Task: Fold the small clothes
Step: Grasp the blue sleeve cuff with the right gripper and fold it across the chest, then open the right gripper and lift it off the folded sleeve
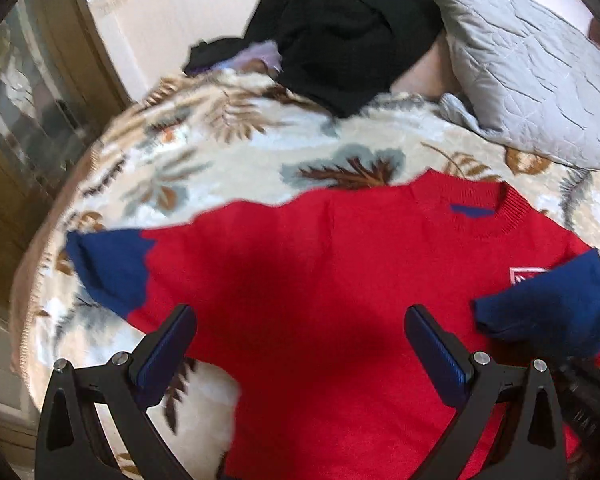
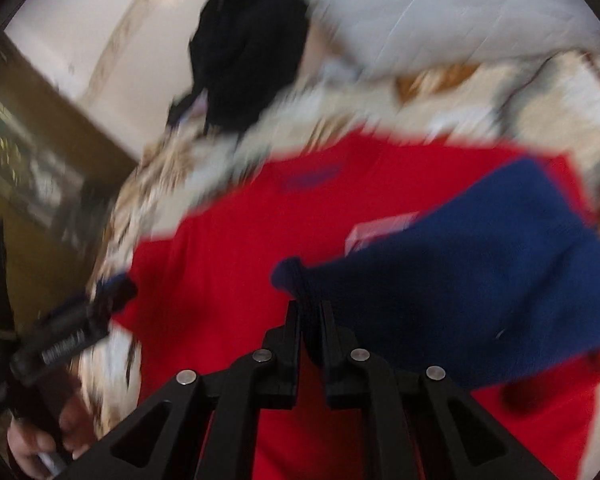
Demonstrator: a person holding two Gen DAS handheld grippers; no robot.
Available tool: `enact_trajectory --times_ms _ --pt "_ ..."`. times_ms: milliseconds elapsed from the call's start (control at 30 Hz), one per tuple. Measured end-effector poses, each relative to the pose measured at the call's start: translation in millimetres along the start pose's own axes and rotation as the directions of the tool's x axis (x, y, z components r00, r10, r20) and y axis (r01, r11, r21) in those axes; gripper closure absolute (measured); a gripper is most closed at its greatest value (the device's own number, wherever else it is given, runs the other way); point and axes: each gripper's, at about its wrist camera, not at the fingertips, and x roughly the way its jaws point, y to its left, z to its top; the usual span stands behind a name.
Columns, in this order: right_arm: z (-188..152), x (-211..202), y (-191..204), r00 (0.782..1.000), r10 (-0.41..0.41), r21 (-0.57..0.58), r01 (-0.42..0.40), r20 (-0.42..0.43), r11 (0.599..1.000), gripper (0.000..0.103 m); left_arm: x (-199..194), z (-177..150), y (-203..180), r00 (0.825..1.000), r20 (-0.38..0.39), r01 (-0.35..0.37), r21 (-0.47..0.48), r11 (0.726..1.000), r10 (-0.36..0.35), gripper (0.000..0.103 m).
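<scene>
— Where is the sweater (image 1: 320, 280) lying?

— It is lying flat on the leaf-print blanket (image 1: 204, 152) on the bed, collar toward the grey pillow (image 1: 532, 72). One blue sleeve (image 1: 108, 268) is stretching out to the side; the other sleeve (image 2: 480, 272) is lying folded in across the red chest.

— And the tongs?

— The left tongs (image 1: 300, 344) are hovering spread wide above the red body, pinching nothing. The right tongs (image 2: 310, 320) are nearly pressed together with that sleeve's cuff between them, though the blur is hiding whether they are actually gripping it.

— Anything else there?

— A black garment (image 1: 348, 28) is sitting heaped beside the pillow.
</scene>
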Motion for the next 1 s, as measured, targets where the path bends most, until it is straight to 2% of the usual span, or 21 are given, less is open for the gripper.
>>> enact_trajectory --times_ms 67,200,233,267,333,367,400,433,500,567,633,733,800,833,900,933,1000 --pt "-8 4 5 0.999 0.015 -0.010 -0.015 -0.038 1.000 0.084 1 -2 -5 0.999 -0.016 0.047 0.007 0.999 -0.047 0.000" --pt "-12 -23 -5 0.997 0.059 0.044 -0.061 0.040 0.997 0.081 2 -9 -23 0.987 -0.055 0.151 0.017 0.988 -0.150 0.000" --pt "-13 -34 -11 0.995 0.072 0.065 -0.077 0.075 0.995 0.072 2 -11 -28 0.983 -0.062 0.176 0.022 0.984 -0.174 0.004" --pt "-14 -47 -17 0.991 0.077 0.086 -0.087 0.113 0.992 0.053 2 -12 -33 0.978 -0.070 0.196 0.026 0.980 -0.194 0.007" --pt "-19 -67 -33 0.979 0.065 0.145 -0.093 0.191 0.985 0.025 6 -16 -46 0.961 -0.108 0.258 0.039 0.965 -0.253 0.030" --pt "-24 -79 -47 0.967 0.048 0.197 -0.099 0.249 0.975 0.025 11 -19 -55 0.948 -0.138 0.295 0.043 0.955 -0.287 0.038" --pt "-28 -85 -57 0.960 0.042 0.236 -0.111 0.278 0.965 0.025 14 -20 -59 0.939 -0.158 0.314 0.045 0.948 -0.304 0.056" --pt "-31 -88 -67 0.960 0.040 0.271 -0.118 0.278 0.955 0.027 20 -24 -68 0.928 -0.186 0.338 0.048 0.940 -0.324 0.067" --pt "-31 -87 -78 0.967 0.025 0.292 -0.101 0.255 0.951 0.033 26 -28 -81 0.913 -0.212 0.367 0.063 0.928 -0.347 0.067" --pt "-27 -87 -81 0.970 -0.005 0.267 -0.061 0.242 0.962 0.052 30 -31 -95 0.905 -0.221 0.389 0.083 0.918 -0.364 0.067" --pt "-24 -90 -86 0.970 -0.018 0.266 -0.049 0.242 0.963 0.065 31 -31 -101 0.892 -0.215 0.422 0.086 0.902 -0.397 0.067" --pt "-21 -110 -115 0.949 -0.034 0.326 -0.073 0.313 0.943 0.065 31 -32 -111 0.866 -0.209 0.480 0.093 0.872 -0.454 0.067" --pt "-15 -116 -124 0.941 -0.068 0.336 -0.050 0.331 0.940 0.065 32 -33 -116 0.866 -0.200 0.484 0.104 0.869 -0.458 0.068" --pt "-12 -117 -128 0.938 -0.104 0.338 -0.014 0.330 0.941 0.065 33 -32 -118 0.869 -0.185 0.482 0.109 0.869 -0.459 0.075" --pt "-11 -112 -128 0.944 -0.138 0.334 0.032 0.300 0.942 0.065 35 -31 -116 0.866 -0.174 0.488 0.098 0.867 -0.468 0.087" --pt "-10 -103 -128 0.953 -0.143 0.326 0.050 0.266 0.944 0.065 35 -30 -116 0.854 -0.174 0.508 0.084 0.857 -0.490 0.090" --pt "-10 -81 -127 0.975 -0.142 0.318 0.081 0.173 0.945 0.065 31 -29 -115 0.850 -0.149 0.520 0.093 0.849 -0.505 0.091"
